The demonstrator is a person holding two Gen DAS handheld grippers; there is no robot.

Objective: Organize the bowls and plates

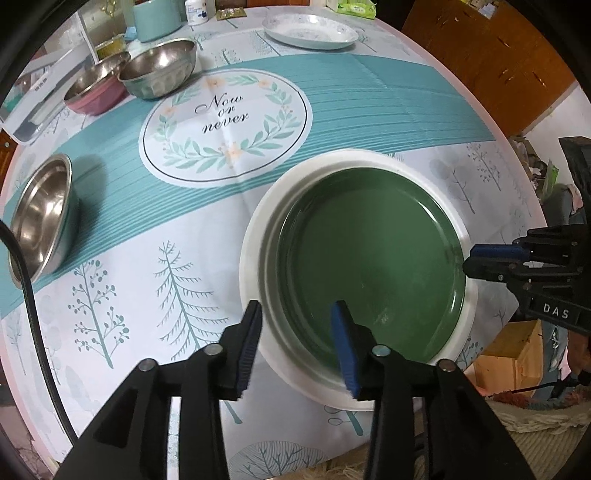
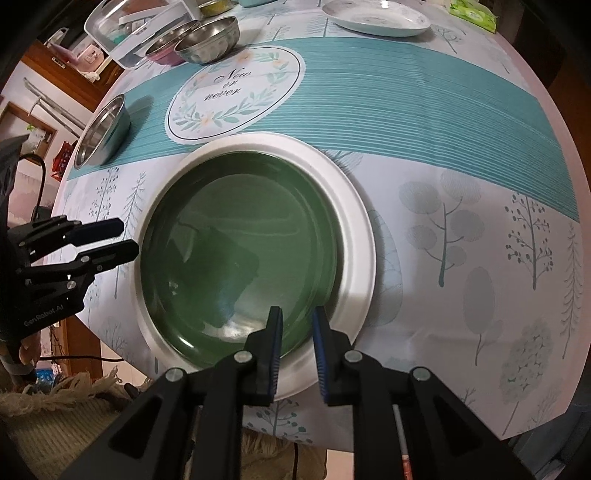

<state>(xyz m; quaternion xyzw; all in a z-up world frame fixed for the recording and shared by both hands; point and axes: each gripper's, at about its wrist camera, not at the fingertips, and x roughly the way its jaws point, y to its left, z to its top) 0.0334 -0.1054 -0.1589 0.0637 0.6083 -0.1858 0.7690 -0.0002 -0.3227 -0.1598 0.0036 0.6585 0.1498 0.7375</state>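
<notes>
Setting: home dining area.
Table (image 1: 369, 122): round, with a printed cloth of teal stripes, trees and a "Now or never" wreath.
Tableware: steel bowls (image 1: 159, 70), patterned plate (image 1: 310, 33).
Clutter: wipes pack (image 2: 472, 14), bottle (image 1: 195, 11) at the far edge.
Surroundings: wooden cabinet (image 1: 480, 62), fringed rug (image 2: 55, 402).

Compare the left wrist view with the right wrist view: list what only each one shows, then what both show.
Only the left wrist view: a teal container and a white bottle at the table's far edge, and a wooden box beyond the near edge.

Only the right wrist view: a clear plastic container at the far left.

Both: the green plate sitting in the white plate, the lone steel bowl, the far patterned plate, and the left gripper and right gripper, neither pressing on the plates.
</notes>
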